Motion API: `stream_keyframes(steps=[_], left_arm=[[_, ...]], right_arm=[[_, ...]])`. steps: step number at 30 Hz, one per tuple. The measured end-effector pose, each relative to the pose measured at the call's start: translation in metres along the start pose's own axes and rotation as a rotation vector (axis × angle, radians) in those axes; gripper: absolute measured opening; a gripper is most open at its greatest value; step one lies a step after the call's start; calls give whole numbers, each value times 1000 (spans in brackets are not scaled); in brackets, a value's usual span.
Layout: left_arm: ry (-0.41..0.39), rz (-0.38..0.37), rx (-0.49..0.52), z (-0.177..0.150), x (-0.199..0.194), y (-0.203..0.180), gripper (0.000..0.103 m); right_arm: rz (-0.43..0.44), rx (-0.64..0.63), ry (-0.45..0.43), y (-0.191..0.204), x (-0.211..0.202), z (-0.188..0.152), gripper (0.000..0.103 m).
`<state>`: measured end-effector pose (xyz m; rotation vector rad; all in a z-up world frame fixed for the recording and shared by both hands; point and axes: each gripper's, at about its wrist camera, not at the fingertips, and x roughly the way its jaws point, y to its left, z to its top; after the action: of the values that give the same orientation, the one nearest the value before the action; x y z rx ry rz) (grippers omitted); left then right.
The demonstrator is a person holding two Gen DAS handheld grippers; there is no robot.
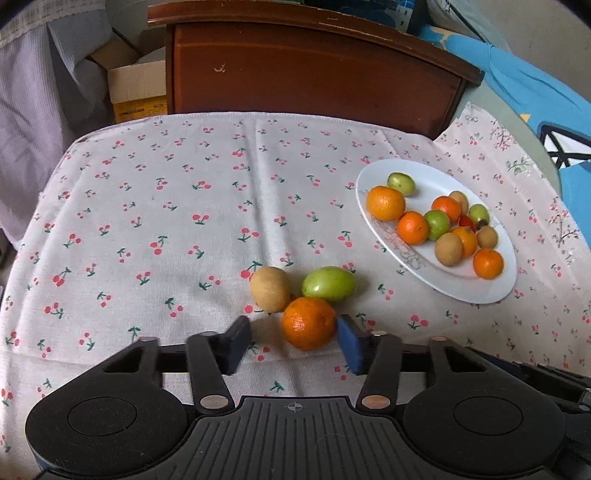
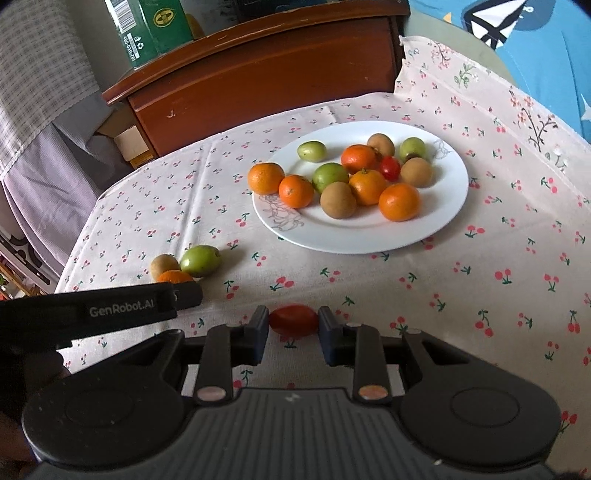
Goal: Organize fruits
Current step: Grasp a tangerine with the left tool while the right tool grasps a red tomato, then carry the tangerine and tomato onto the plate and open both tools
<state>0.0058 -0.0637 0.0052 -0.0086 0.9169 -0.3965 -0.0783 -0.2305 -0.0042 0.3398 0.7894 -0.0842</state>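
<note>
A white plate (image 1: 402,254) (image 2: 436,229) holds several oranges, green fruits, brown fruits and a red tomato. Three loose fruits lie on the cloth: an orange (image 1: 308,323) (image 2: 174,276), a green fruit (image 1: 328,283) (image 2: 200,260) and a brown fruit (image 1: 270,288) (image 2: 164,263). My left gripper (image 1: 293,332) is open around the loose orange; the right pad touches it, the left pad stands apart. My right gripper (image 2: 293,320) is shut on a red tomato (image 2: 293,319), low over the cloth in front of the plate.
A cherry-print cloth (image 1: 177,206) covers the table. A brown wooden cabinet (image 1: 310,70) stands behind it, with a cardboard box (image 1: 136,88) to its left and a green carton (image 2: 155,29) on top. Blue fabric (image 1: 535,96) lies at the right.
</note>
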Motion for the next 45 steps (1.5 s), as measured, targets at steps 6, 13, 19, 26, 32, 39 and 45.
stream_keyframes(steps=[6, 13, 19, 26, 32, 39, 45], left_arm=[[-14, -9, -9, 1, -7, 0, 29], [-29, -2, -29, 4, -17, 5, 29], [-57, -25, -13, 6, -25, 1, 29], [-100, -71, 18, 17, -40, -8, 29], [-121, -128, 52, 30, -48, -17, 29], [-134, -167, 111, 52, -40, -33, 29], [-115, -188, 135, 73, -18, -47, 29]], right_arm=[[2, 14, -2, 0, -1, 1, 29], [27, 59, -28, -5, -7, 7, 29], [31, 91, -54, -11, -14, 12, 29], [43, 145, -134, -22, -40, 35, 29], [50, 145, -184, -29, -62, 60, 29], [60, 173, -177, -46, -64, 82, 29], [49, 359, -132, -74, -45, 91, 29]])
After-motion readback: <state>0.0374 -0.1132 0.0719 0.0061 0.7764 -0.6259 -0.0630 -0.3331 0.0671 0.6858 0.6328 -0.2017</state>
